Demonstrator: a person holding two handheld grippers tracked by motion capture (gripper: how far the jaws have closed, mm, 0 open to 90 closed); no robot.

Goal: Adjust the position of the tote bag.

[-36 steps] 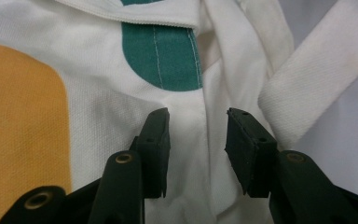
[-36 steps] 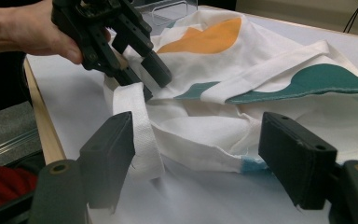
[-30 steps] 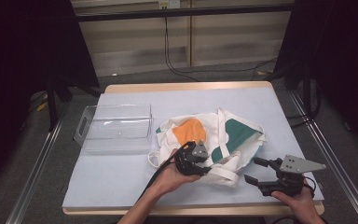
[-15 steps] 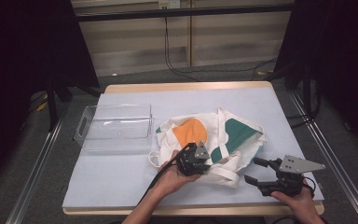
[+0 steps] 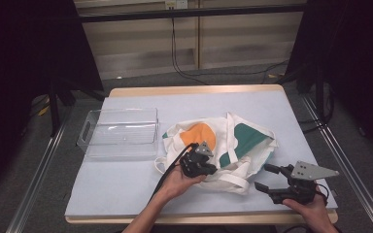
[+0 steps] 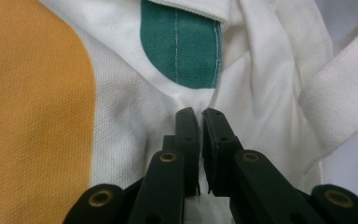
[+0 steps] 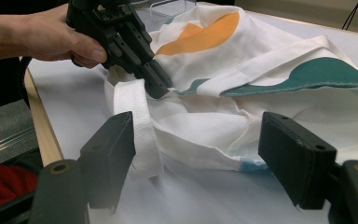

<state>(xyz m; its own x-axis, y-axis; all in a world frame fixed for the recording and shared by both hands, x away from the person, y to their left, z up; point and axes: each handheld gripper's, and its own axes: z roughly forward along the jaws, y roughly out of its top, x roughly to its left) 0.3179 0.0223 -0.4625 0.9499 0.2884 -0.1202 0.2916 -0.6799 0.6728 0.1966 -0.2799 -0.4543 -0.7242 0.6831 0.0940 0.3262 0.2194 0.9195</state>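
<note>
A white cloth tote bag (image 5: 243,141) with an orange patch and green patches lies crumpled on the table's right half. My left gripper (image 5: 212,171) rests on the bag's near edge. Its jaws have just been closing and now pinch a fold of white fabric (image 6: 186,100) between them, as the left gripper (image 6: 200,114) view shows close up. From the right gripper view the left gripper (image 7: 163,88) digs into the cloth beside a white strap (image 7: 135,116). My right gripper (image 5: 263,176) stands open near the front right corner, short of the bag (image 7: 242,93), with nothing pressed between its jaws.
A clear plastic bin (image 5: 119,132) stands on the left of the pale table (image 5: 126,184). The table's wooden front edge (image 7: 39,126) runs close to both hands. Metal rails flank the table on both sides.
The left gripper's jaws have closed on the bag's cloth, with the hand shifting slightly. The right gripper has stayed put and open.
</note>
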